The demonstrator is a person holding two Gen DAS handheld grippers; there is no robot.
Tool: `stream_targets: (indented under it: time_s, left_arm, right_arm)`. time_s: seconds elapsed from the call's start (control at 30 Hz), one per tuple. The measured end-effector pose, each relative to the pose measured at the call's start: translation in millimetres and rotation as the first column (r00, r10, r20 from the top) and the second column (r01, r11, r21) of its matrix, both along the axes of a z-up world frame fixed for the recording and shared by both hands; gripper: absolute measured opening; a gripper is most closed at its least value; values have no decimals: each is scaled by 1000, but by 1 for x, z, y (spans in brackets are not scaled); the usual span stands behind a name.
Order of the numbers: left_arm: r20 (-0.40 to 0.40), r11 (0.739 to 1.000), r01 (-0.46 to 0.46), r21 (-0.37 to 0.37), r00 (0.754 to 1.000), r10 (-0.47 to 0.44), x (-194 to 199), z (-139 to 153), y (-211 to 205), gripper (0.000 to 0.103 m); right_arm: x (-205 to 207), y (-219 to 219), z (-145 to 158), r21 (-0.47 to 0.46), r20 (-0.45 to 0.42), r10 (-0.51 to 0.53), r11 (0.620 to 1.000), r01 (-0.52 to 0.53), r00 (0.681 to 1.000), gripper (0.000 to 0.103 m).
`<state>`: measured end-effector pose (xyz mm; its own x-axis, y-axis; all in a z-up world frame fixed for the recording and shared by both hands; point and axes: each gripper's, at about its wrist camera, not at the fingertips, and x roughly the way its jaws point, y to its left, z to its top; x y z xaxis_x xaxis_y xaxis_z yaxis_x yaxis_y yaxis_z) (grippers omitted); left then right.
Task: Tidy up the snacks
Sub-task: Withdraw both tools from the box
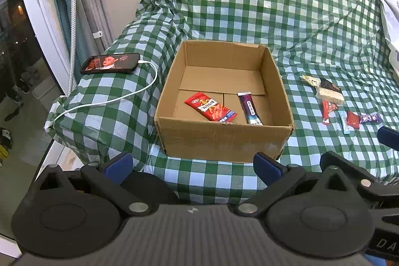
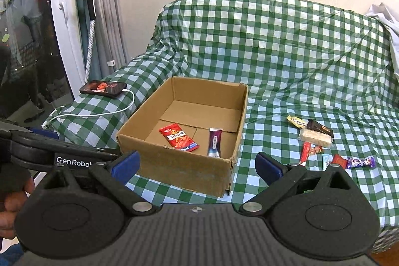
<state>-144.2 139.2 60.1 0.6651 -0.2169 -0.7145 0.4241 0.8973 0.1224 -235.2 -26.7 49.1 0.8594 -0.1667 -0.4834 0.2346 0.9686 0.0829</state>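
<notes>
Left gripper point(image 1: 193, 162): blue-padded fingers spread wide, nothing between them, held in front of the near wall of the cardboard box point(image 1: 224, 141). Right gripper point(image 2: 197, 163): jaws likewise wide apart and empty, level with the box's near corner; the left unit shows at the left edge of its view. The box sits open-topped on the green-and-white checked cloth point(image 1: 249, 4). Box contents: a red snack packet point(image 1: 210, 110) lying flat on the floor flaps toward the left, and a purple snack stick point(image 1: 249, 108) to its right, near the front wall; the two are close but apart. Outside the box, to its right on the cloth, lies a loose cluster of snacks point(image 1: 334, 101): a yellow-wrapped piece, a dark packet overlapping a pale bar, a red stick, a light blue piece, a small red packet and a purple candy point(image 2: 361, 162). To the box's left a phone point(image 1: 111, 63), screen lit, lies on the cloth with a white cable point(image 1: 139, 91) plugged in.
</notes>
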Motion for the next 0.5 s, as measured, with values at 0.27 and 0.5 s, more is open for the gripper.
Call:
stream_targets:
  time_s: [0.27, 0.5]
  left_arm:
    - [-11, 1000, 8, 20, 1000, -8, 3, -4, -3, 103]
    - [-34, 999, 13, 37, 999, -12, 9, -12, -7, 103]
  right_arm:
    - [1, -3, -3, 16, -9, -6, 1000, 6, 1000, 99]
    - [7, -5, -9, 31, -31, -10, 999, 11, 999, 99]
